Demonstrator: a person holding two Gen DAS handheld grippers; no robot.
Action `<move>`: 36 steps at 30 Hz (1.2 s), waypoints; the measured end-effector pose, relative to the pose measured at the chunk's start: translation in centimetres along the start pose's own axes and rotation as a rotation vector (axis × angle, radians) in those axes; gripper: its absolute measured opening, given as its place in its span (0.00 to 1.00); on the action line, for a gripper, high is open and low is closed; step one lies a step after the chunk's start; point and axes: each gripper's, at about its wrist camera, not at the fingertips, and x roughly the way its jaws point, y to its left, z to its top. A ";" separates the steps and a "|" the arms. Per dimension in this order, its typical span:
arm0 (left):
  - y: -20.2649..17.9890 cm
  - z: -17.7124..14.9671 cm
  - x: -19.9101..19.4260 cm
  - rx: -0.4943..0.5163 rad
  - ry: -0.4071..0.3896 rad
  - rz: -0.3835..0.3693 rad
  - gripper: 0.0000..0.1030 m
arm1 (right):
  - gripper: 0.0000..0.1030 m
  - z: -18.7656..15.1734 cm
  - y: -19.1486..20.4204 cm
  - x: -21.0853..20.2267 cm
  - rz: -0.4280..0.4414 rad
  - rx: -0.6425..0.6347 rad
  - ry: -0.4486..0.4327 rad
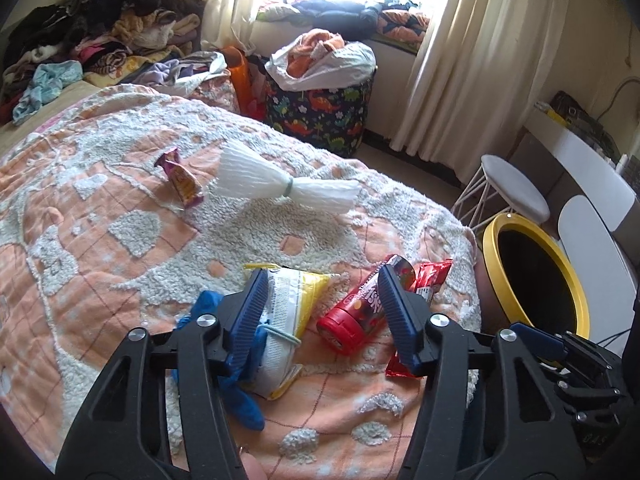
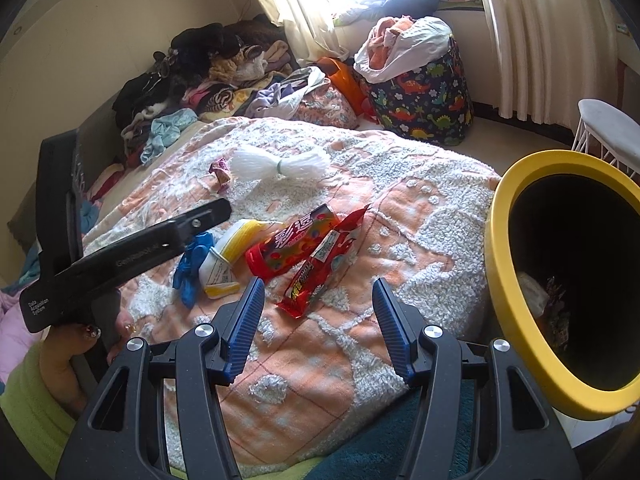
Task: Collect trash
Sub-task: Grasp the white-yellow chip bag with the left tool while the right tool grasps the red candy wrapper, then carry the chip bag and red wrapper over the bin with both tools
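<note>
L gripper (image 1: 322,292) jaws apart over red tube (image 1: 352,316), R gripper (image 2: 316,304) agape, empty, bin (image 2: 516,312) contents dim

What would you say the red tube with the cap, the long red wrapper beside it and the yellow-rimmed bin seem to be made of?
Red tube: probably plastic under a glossy printed sleeve, with a moulded red cap.
Long red wrapper: thin shiny plastic film, creased, with crimped ends.
Yellow-rimmed bin: the rim looks like smooth, matte hard plastic; the dark inside is too shadowed to tell.

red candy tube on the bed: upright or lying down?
Lying down. The red candy tube rests on its side on the blanket, cap end toward the camera.
</note>
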 end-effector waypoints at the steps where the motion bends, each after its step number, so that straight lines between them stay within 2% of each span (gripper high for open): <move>1: -0.2 0.1 0.4 0.004 0.014 0.008 0.44 | 0.53 0.1 0.0 0.2 -0.003 0.002 0.004; 9: -0.2 0.8 3.8 -0.008 0.136 0.078 0.44 | 0.53 0.5 -0.1 1.9 -0.008 0.020 0.042; 23: 1.1 1.1 6.7 -0.016 0.217 0.115 0.44 | 0.52 0.9 -0.5 7.1 0.014 0.078 0.165; 26: 1.2 1.0 7.1 -0.009 0.229 0.122 0.49 | 0.46 1.0 -0.7 8.2 0.026 0.099 0.191; 28: 1.4 0.8 7.3 -0.018 0.238 0.119 0.51 | 0.39 1.0 -0.9 8.7 0.028 0.109 0.200; 30: 1.4 0.7 7.4 -0.021 0.235 0.119 0.51 | 0.27 0.9 -1.3 8.7 0.029 0.121 0.197; 36: 0.7 0.3 7.8 0.015 0.233 0.143 0.52 | 0.21 0.8 -2.2 7.1 0.057 0.160 0.139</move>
